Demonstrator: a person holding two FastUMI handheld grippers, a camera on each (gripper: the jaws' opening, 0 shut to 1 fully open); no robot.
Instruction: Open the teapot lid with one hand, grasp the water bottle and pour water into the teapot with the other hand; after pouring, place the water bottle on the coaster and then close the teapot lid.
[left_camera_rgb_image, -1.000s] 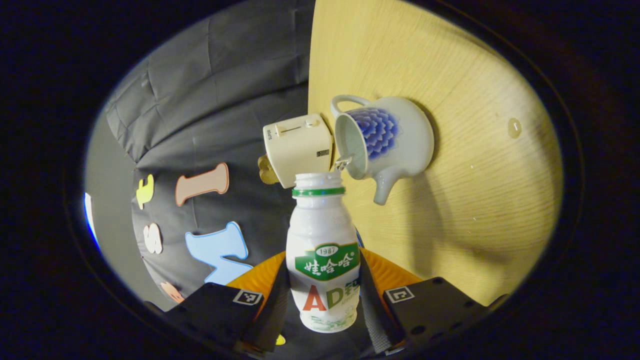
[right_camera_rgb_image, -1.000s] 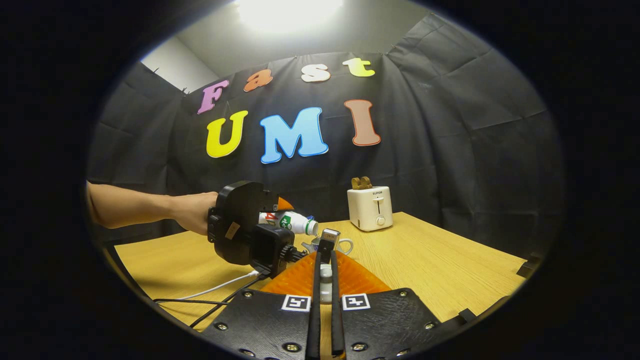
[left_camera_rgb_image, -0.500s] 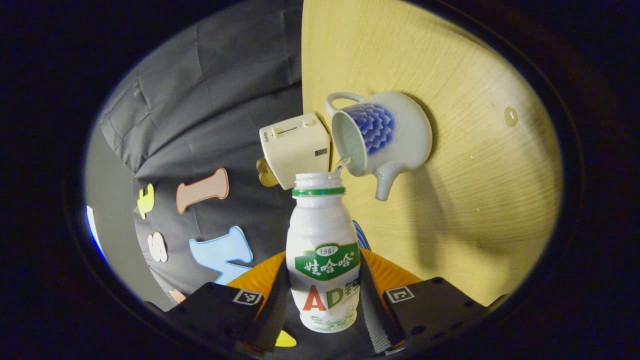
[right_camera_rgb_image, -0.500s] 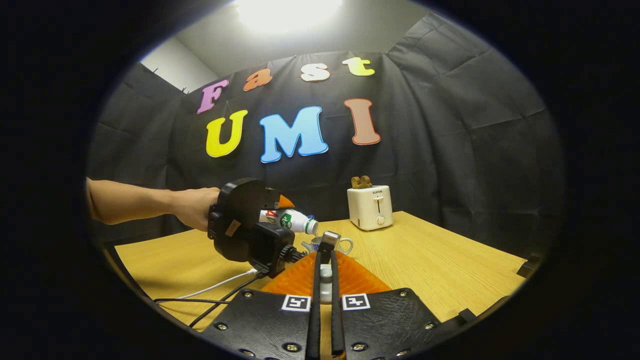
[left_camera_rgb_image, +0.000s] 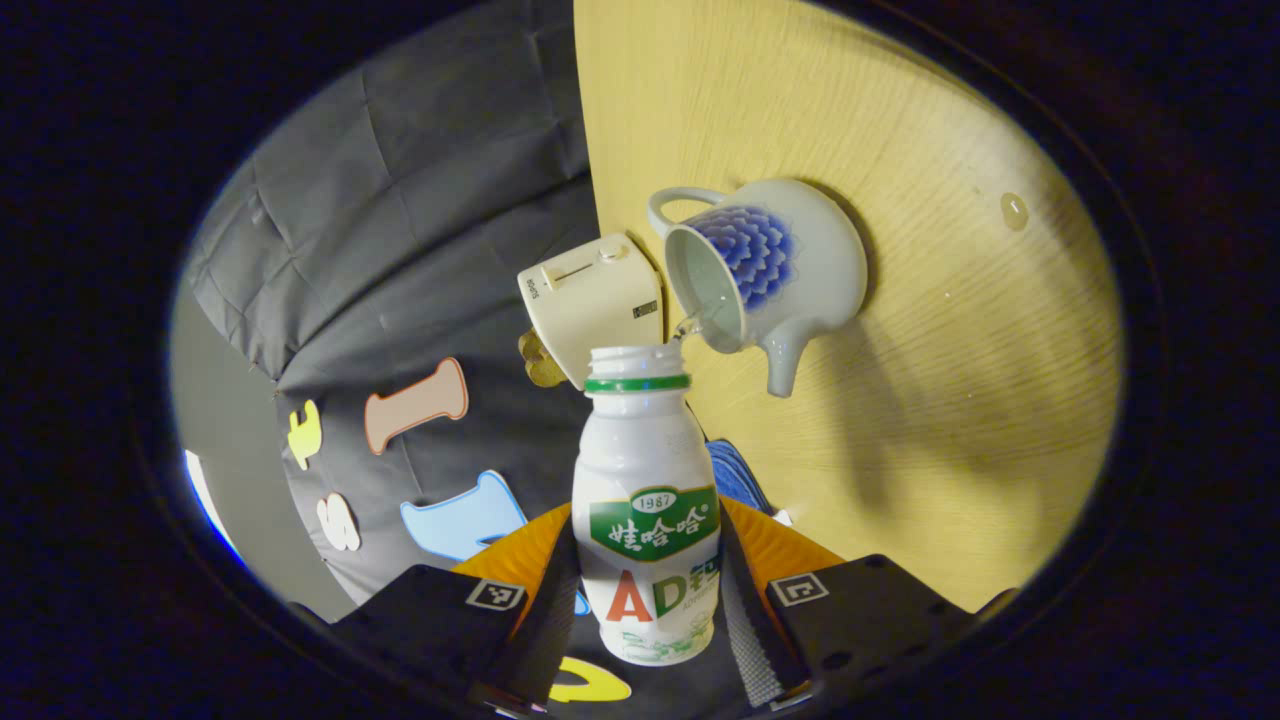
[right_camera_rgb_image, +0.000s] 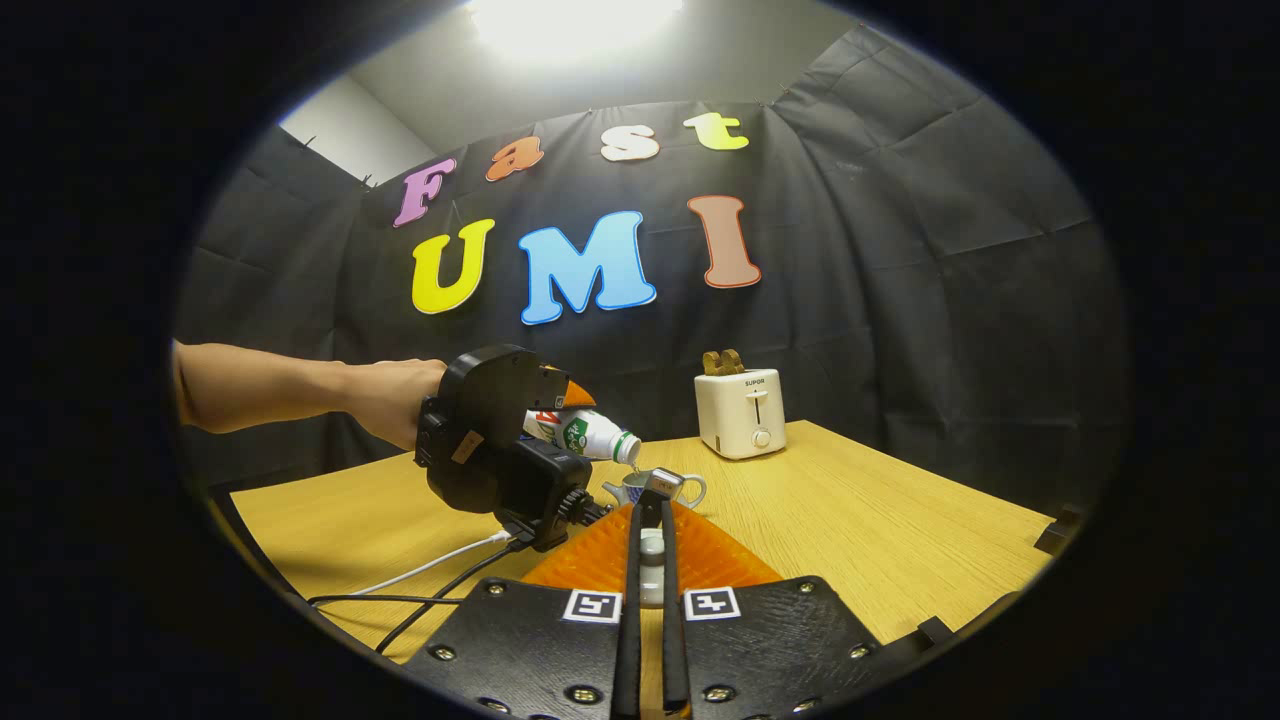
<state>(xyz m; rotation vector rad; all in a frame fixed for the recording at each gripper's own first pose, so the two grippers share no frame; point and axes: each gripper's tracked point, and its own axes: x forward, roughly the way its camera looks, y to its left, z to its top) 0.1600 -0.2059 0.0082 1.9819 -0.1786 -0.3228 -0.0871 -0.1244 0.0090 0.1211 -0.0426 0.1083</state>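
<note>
In the left gripper view my left gripper (left_camera_rgb_image: 648, 545) is shut on the white water bottle (left_camera_rgb_image: 640, 450), which has no cap and a green neck ring. A thin stream of water runs from the bottle's mouth into the open white teapot (left_camera_rgb_image: 770, 265) with its blue flower. In the right gripper view the bottle (right_camera_rgb_image: 585, 435) tips mouth-down over the teapot (right_camera_rgb_image: 648, 487). There my right gripper (right_camera_rgb_image: 650, 510) is nearly closed, with the small white teapot lid (right_camera_rgb_image: 651, 555) pinched between its fingers. A corner of the blue coaster (left_camera_rgb_image: 738, 475) peeks from behind the bottle.
A cream toaster (right_camera_rgb_image: 741, 414) stands at the back of the wooden table (right_camera_rgb_image: 880, 540), close behind the teapot. A bare forearm (right_camera_rgb_image: 290, 385) holds the left gripper. White and black cables (right_camera_rgb_image: 430, 575) trail across the table's left. A water drop (left_camera_rgb_image: 1013, 210) lies on the wood.
The left gripper has tipped the bottle further, so its mouth now points more steeply down at the teapot. The right gripper has stayed still with the lid.
</note>
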